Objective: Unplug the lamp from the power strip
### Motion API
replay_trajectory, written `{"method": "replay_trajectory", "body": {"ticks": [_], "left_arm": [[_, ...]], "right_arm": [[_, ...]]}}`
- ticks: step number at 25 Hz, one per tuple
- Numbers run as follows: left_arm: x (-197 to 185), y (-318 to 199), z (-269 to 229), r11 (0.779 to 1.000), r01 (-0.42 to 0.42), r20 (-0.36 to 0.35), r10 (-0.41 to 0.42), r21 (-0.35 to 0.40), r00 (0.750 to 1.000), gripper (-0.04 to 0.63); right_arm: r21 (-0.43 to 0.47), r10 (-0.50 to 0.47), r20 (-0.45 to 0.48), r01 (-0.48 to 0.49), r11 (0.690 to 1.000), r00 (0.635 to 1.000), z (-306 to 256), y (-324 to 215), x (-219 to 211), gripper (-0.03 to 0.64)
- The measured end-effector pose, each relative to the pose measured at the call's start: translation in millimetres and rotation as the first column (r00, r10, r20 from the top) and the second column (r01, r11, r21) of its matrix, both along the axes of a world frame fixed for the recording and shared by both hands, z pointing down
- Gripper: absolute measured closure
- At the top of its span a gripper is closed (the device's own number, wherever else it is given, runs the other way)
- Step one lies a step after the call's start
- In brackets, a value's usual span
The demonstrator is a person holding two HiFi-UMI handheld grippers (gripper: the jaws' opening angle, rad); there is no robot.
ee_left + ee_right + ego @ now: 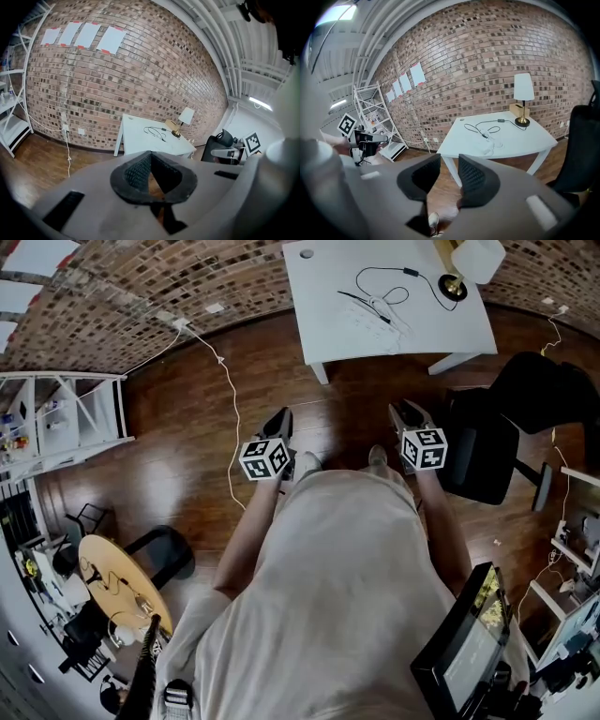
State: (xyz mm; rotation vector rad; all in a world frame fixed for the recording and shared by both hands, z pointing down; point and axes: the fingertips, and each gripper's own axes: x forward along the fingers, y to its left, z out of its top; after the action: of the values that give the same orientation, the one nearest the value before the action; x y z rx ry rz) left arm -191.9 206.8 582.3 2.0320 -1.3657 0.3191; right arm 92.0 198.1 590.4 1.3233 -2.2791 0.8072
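Note:
The lamp (476, 261), with a white shade and a brass base, stands at the far right corner of the white table (328, 334). Its black cord (380, 287) loops across the top to a pale power strip (491, 144) that is hard to make out. The right gripper view shows the lamp (523, 89) and the cord (480, 126). The left gripper view shows the lamp (186, 116) far off. Both grippers hang over the wood floor, well short of the table. My left gripper (283, 416) has its pads meeting at the tips, with nothing between them. My right gripper (404, 410) stands open and empty.
A black office chair (487, 451) stands right of my right gripper. A white wall cable (228, 409) trails over the floor on the left. A white shelf rack (66, 418) and a round wooden table (122, 582) are at the left. A dark screen (469, 643) is at the lower right.

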Motion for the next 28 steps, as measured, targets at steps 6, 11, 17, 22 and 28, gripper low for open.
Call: {"method": "replay_trajectory", "body": {"ticks": [6, 11, 17, 22, 28], "left_arm": [[3.8, 5.7, 16.6, 0.999, -0.015, -0.022, 0.014, -0.046, 1.0, 0.595], [12.6, 12.3, 26.3, 0.997, -0.041, -0.02, 0.04, -0.064, 0.999, 0.595], [25.1, 15.5, 32.8, 0.994, -0.063, -0.019, 0.062, -0.084, 0.998, 0.595], [33.8, 13.5, 30.6, 0.994, -0.076, -0.017, 0.075, -0.083, 0.997, 0.595], [37.9, 13.0, 30.1, 0.993, -0.08, -0.008, 0.079, -0.086, 0.997, 0.595]], "right_arm": [[-0.029, -0.027, -0.039, 0.026, 0.999, 0.999, 12.0, 6.8, -8.5, 0.511], [-0.04, -0.05, -0.053, 0.048, 0.998, 0.997, 19.7, 11.4, -11.6, 0.514], [-0.051, -0.058, -0.061, 0.055, 0.997, 0.996, 26.4, 12.7, -6.1, 0.514], [-0.051, -0.056, -0.052, 0.053, 0.997, 0.997, 26.5, 15.4, -2.3, 0.517], [-0.021, -0.009, -0.068, 0.008, 1.0, 0.998, 26.0, 13.1, 6.8, 0.532]]}}
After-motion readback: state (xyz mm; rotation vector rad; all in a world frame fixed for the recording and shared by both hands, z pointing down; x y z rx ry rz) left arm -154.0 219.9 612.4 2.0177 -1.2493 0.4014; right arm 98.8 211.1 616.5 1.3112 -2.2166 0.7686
